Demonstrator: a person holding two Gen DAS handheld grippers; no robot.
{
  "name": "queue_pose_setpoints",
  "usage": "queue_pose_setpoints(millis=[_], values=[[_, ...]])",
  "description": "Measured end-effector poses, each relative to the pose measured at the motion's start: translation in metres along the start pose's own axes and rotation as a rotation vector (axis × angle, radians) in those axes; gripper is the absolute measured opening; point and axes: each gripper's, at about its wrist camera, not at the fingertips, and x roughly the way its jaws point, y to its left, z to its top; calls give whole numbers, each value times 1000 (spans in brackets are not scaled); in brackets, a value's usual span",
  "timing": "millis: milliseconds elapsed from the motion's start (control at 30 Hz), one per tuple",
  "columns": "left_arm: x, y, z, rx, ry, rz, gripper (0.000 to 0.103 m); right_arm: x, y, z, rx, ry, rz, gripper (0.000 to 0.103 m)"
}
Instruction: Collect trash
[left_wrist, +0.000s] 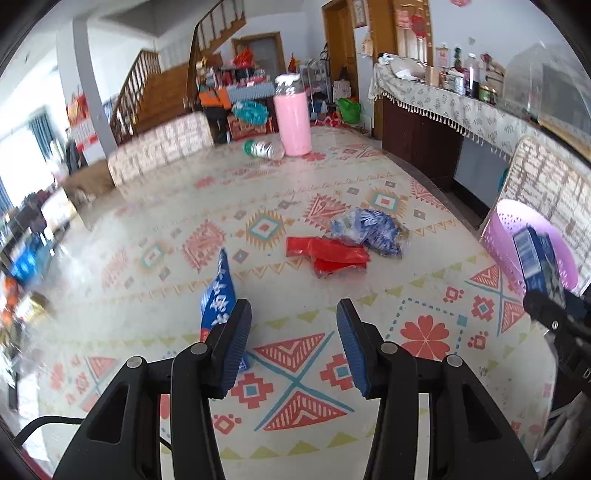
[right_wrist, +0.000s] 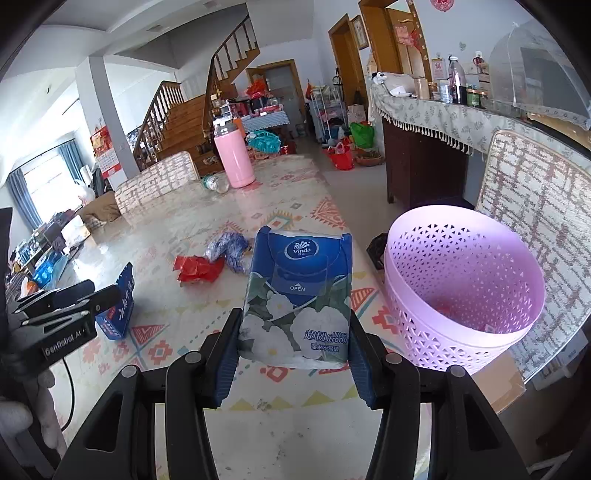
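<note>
One piece is in hand: my right gripper is clamped on the tissue pack, just beside the pink basket, not yet dropped. My left gripper gapes with nothing between its jaws, the blue carton just beside it. Farther off, I judge the red wrapper, blue bag and toppled bottle remain.

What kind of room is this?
Probably a lived-in home's dining or living area: a wooden staircase, a long table with a patterned cloth, and a sideboard crowded with bottles and jars.
</note>
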Motion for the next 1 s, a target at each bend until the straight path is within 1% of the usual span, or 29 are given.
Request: queue_pose_setpoints(millis=[33, 100, 167, 233, 300, 333, 367, 433, 467, 533, 600, 633, 733, 767, 800, 833, 867, 900, 933, 1000], values=[[3, 7, -1, -20, 13, -8, 47, 1, 0, -1, 0, 3, 1, 56], [13, 29, -2, -92, 55, -29, 48, 3, -3, -2, 3, 7, 5, 56], [22, 53, -5, -168, 91, -54, 51, 5, -5, -3, 11, 11, 12, 56], [30, 69, -10, -211, 121, -72, 55, 7, -7, -5, 18, 14, 19, 56], [37, 77, -16, -228, 138, -108, 59, 9, -7, -7, 21, 19, 26, 56], [39, 76, -18, -222, 142, -121, 63, 11, -7, -8, 23, 23, 32, 56], [42, 74, -19, -201, 147, -131, 65, 12, -7, -9, 25, 26, 36, 56], [45, 71, -19, -182, 146, -122, 66, 15, -9, -10, 29, 35, 46, 56], [47, 70, -18, -177, 142, -121, 71, 16, -9, -10, 32, 38, 52, 56], [53, 68, -13, -167, 138, -109, 78, 16, -9, -11, 32, 40, 55, 56], [62, 68, -8, -155, 145, -66, 78, 17, -9, -12, 36, 43, 56, 56], [67, 68, -7, -154, 152, -56, 78, 17, -9, -12, 40, 44, 59, 57], [83, 71, -8, -166, 189, 6, 78, 17, -10, -13, 46, 47, 64, 57], [86, 72, -10, -177, 198, 14, 70, 17, -10, -13, 46, 47, 65, 57], [88, 74, -12, -191, 206, 10, 59, 17, -10, -13, 45, 47, 65, 57], [89, 75, -14, -199, 221, 12, 33, 17, -10, -13, 43, 47, 66, 57], [85, 76, -14, -196, 205, 35, 33, 17, -9, -13, 41, 48, 66, 57], [83, 78, -15, -205, 201, 20, 33, 17, -8, -12, 39, 48, 66, 57], [78, 81, -15, -224, 198, -25, 33, 17, -8, -12, 38, 48, 67, 57], [67, 81, -14, -230, 181, -45, 33, 17, -6, -13, 34, 48, 69, 57]])
